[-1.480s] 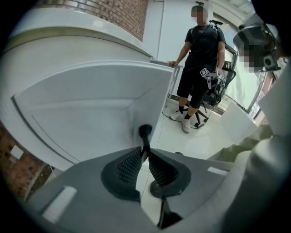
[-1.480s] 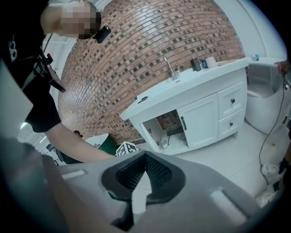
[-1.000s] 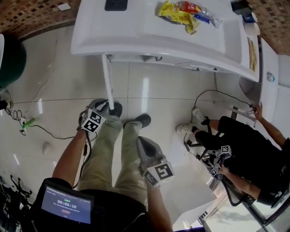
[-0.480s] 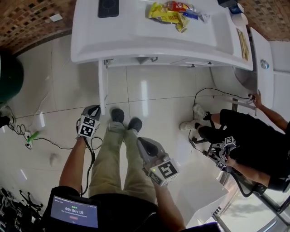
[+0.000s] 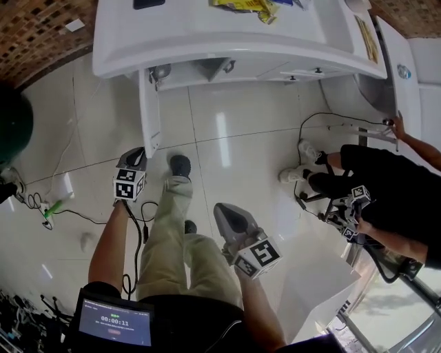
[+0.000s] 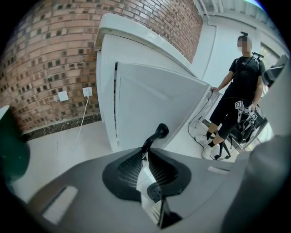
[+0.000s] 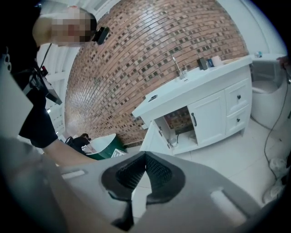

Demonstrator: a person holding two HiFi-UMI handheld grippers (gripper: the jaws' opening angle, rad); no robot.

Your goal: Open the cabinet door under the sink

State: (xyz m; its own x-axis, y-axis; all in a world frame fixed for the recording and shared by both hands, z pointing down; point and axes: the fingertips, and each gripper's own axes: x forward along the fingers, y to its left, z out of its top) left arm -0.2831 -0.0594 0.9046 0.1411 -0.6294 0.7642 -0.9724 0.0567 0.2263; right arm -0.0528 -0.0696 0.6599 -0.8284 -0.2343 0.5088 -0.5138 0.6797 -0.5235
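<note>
The white sink cabinet (image 5: pixel 227 52) runs along the top of the head view. Its left door (image 5: pixel 147 110) stands swung out towards me, and the dark inside (image 7: pixel 178 122) shows in the right gripper view. My left gripper (image 5: pixel 135 157) is at the door's free edge. In the left gripper view its jaws (image 6: pixel 145 154) are shut on the lower end of the black door handle (image 6: pixel 159 133), with the door panel (image 6: pixel 154 104) right behind. My right gripper (image 5: pixel 233 222) hangs over the floor beside my legs, away from the cabinet; its jaws (image 7: pixel 145 154) are shut on nothing.
A person in black (image 5: pixel 389 196) stands at the right, holding another pair of grippers (image 5: pixel 355 207). Cables (image 5: pixel 324 127) trail over the tiled floor. A dark green tub (image 5: pixel 10 124) sits at the left. Snack packets (image 5: pixel 241 4) lie on the countertop. The cabinet's right door (image 7: pixel 207 113) is closed.
The left door has swung farther out from the cabinet with my left gripper on its handle. I have stepped back, and my right gripper has shifted slightly.
</note>
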